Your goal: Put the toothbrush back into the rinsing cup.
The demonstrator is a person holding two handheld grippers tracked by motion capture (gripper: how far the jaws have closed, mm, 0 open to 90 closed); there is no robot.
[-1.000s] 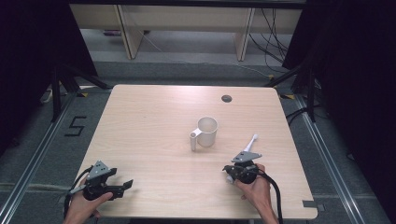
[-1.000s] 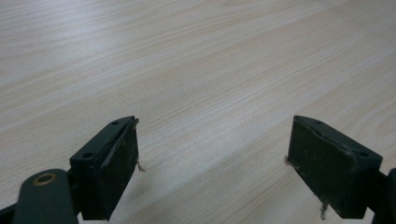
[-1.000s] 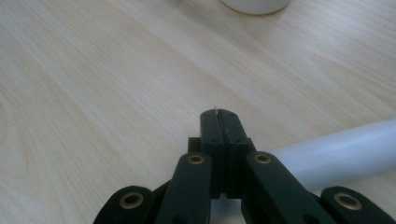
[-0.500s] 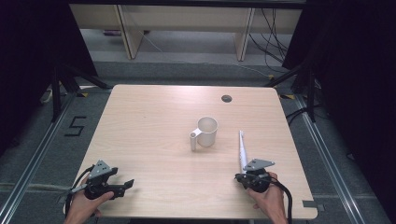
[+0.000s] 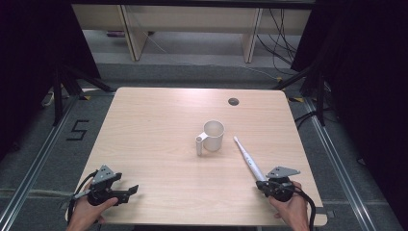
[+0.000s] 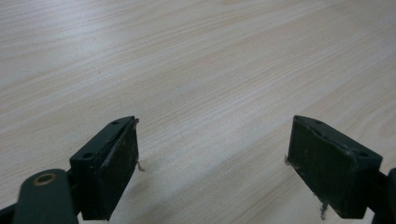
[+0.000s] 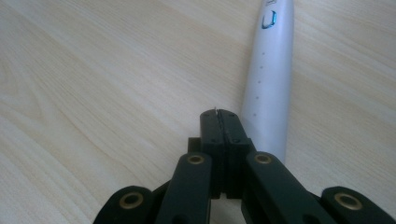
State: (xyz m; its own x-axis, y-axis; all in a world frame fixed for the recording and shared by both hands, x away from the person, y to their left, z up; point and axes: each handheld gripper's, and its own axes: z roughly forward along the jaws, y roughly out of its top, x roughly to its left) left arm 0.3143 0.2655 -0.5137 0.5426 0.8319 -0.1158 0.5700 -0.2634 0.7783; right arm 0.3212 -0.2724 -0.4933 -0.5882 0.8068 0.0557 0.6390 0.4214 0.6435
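Right tongs (image 7: 219, 116) pressed together empty beside the electric toothbrush (image 5: 248, 157) on the desk (image 5: 159, 125); left tongs (image 6: 212, 154) wide (idle). Next likely: regrasp toward mug (image 5: 213, 135).

From the high view we look forward and down on the whole table (image 5: 159, 120), its near edge at the bottom of the frame and the floor and shelving beyond its far edge. In the left gripper view we sit low over the wood by the near left corner, facing along the left gripper (image 6: 212, 154) across bare grain, very close. In the right gripper view we hover as near by the near right corner, looking along the right gripper (image 7: 219, 122) beside the white electric toothbrush (image 7: 268, 88), which the high view shares (image 5: 248, 158).
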